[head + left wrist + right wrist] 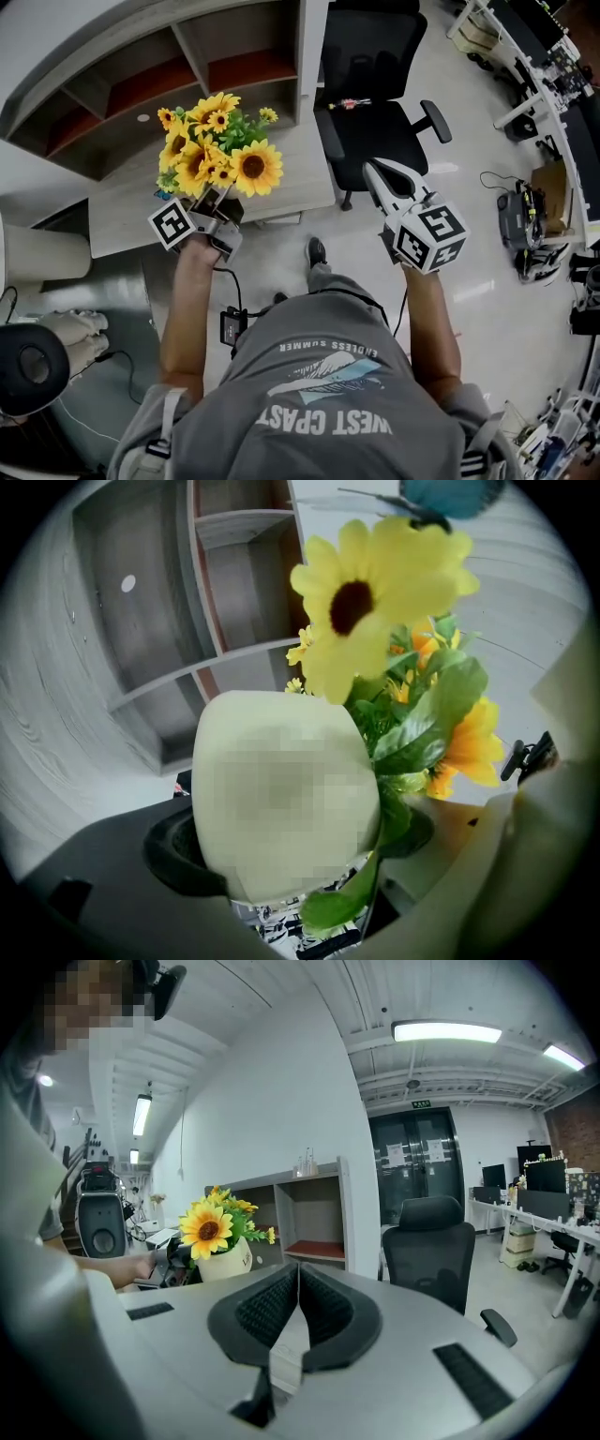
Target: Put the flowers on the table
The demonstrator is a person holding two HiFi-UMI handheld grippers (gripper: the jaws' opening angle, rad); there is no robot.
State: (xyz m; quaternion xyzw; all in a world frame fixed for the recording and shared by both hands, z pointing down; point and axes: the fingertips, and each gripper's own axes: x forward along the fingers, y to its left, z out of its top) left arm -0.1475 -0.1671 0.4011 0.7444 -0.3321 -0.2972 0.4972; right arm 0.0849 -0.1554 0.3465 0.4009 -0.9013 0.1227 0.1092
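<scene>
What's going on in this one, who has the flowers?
A person holds a gripper in each hand. The left gripper is clamped on the pale pot of yellow flowers, over the grey table; whether the pot rests on it is unclear. The right gripper is shut and empty, off to the side near the office chair.

Both forearms are bare and extend forward from the torso, roughly parallel. The left forearm (pixel 187 314) ends at the left gripper (pixel 220 199), with its marker cube (pixel 173 225) on the outer side. The left jaws stand apart and clamp the flower pot (pixel 272 724) between the pads. The right forearm (pixel 431 319) carries the right gripper (pixel 378 172) at a similar reach, well apart from the left. The right jaws are pressed together, with nothing between them, and point forward.
</scene>
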